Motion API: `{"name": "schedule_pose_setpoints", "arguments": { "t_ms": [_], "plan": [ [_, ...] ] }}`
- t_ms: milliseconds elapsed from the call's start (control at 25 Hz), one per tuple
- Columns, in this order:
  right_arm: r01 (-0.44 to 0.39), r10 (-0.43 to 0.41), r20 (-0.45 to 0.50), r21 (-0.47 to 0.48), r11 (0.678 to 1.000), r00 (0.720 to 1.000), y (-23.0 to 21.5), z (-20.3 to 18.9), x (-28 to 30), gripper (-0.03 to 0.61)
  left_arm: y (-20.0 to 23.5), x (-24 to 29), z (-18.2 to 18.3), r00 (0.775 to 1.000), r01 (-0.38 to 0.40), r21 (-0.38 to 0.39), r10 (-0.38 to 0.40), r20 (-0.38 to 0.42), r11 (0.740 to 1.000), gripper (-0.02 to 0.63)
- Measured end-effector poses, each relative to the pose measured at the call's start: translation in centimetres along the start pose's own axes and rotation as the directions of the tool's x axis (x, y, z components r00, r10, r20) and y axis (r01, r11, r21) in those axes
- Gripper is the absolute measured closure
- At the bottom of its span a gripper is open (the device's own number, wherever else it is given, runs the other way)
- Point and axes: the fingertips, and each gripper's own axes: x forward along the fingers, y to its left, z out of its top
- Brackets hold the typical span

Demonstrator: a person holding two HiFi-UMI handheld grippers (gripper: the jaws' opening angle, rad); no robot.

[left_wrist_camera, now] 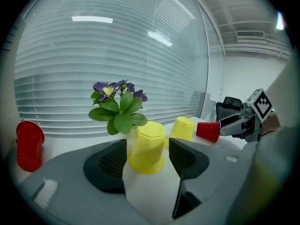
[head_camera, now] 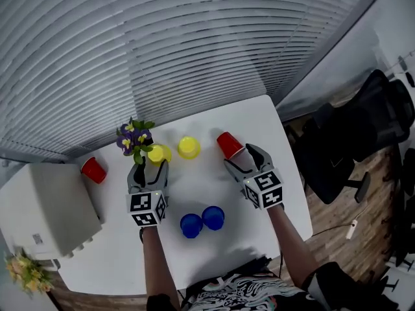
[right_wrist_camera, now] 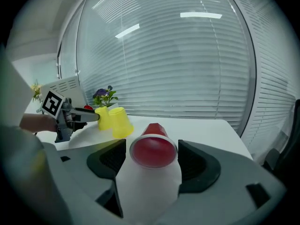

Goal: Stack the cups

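While left gripper (left_wrist_camera: 147,150) and right gripper (right_wrist_camera: 152,148) stand open round the yellow cup (left_wrist_camera: 146,142) by the flowers (left_wrist_camera: 119,108) and the tipped red cup (right_wrist_camera: 153,153), close gently.

Flower plant (head_camera: 134,138) crowds yellow cup (head_camera: 157,153) from behind; table (head_camera: 194,186) centre clear; blue cups (head_camera: 213,218) near edge.

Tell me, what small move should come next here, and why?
Probably close the right gripper on the red plastic cup. The cup lies on its side, mouth toward the gripper, between the open jaws, and the pads do not seem to touch it yet.
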Motion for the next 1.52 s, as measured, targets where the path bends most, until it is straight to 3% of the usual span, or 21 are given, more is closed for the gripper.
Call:
{"name": "schedule_pose_setpoints", "arguments": {
  "t_ms": [120,240,1000,1520],
  "plan": [
    [0.005,-0.005,0.004,-0.001,1.000,1.000,-0.1,-0.2,0.3,0.246,-0.4,0.8,0.1,1.000,0.001,0.027,0.000,-0.007,1.000,0.348],
    [0.024,-0.024,0.010,-0.007,1.000,1.000,-0.2,-0.3,0.4,0.253,-0.6,1.1,-0.2,1.000,-0.004,0.055,0.005,-0.018,0.998,0.405],
    [0.044,-0.044,0.008,0.024,0.999,0.999,0.7,-1.8,-3.5,0.256,-2.6,-2.5,-0.5,0.999,0.027,0.064,-0.025,-0.033,0.998,0.405],
    [0.063,-0.063,-0.010,0.048,0.997,0.998,2.6,-4.9,-7.7,0.256,-3.9,-8.9,-3.5,0.998,0.014,0.073,-0.009,-0.068,0.997,0.405]
  ]
}}
